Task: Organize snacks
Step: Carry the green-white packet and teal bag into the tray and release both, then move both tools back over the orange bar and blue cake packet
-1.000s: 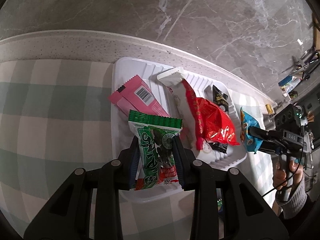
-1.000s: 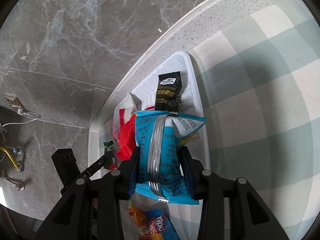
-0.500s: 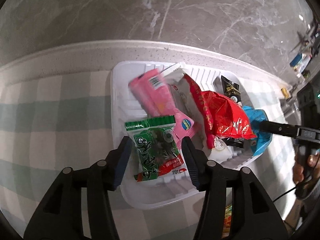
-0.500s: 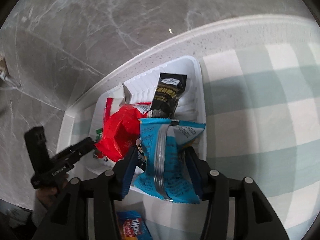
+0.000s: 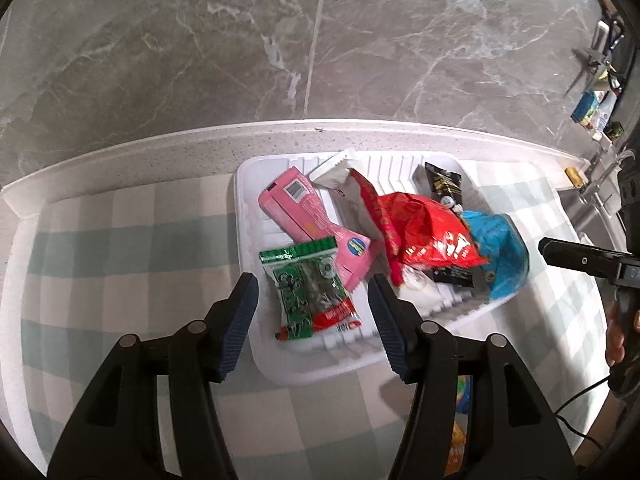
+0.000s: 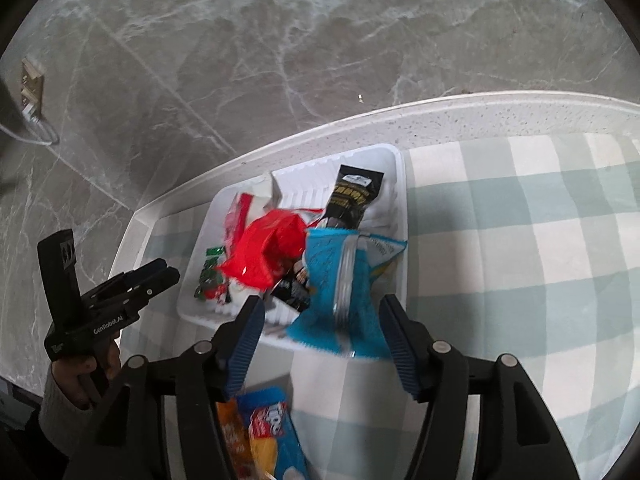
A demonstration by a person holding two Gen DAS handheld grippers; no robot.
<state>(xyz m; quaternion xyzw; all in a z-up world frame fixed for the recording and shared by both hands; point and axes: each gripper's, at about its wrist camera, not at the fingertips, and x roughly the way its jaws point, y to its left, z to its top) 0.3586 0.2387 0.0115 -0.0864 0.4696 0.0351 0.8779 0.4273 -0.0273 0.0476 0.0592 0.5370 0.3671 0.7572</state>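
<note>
Glossy plastic snack wrappers (image 5: 430,232) in a smooth white plastic tray (image 5: 244,216) (ribbed floor); checked cloth (image 5: 120,264) matt

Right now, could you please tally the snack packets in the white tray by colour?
Green: 1, the green packet
Pink: 1, the pink packet
White and red: 1, the white packet
Red: 1, the red bag
Black: 2, the black bar and a black packet under the red bag
Blue: 1, the blue bag
Total: 7 in the tray
</note>
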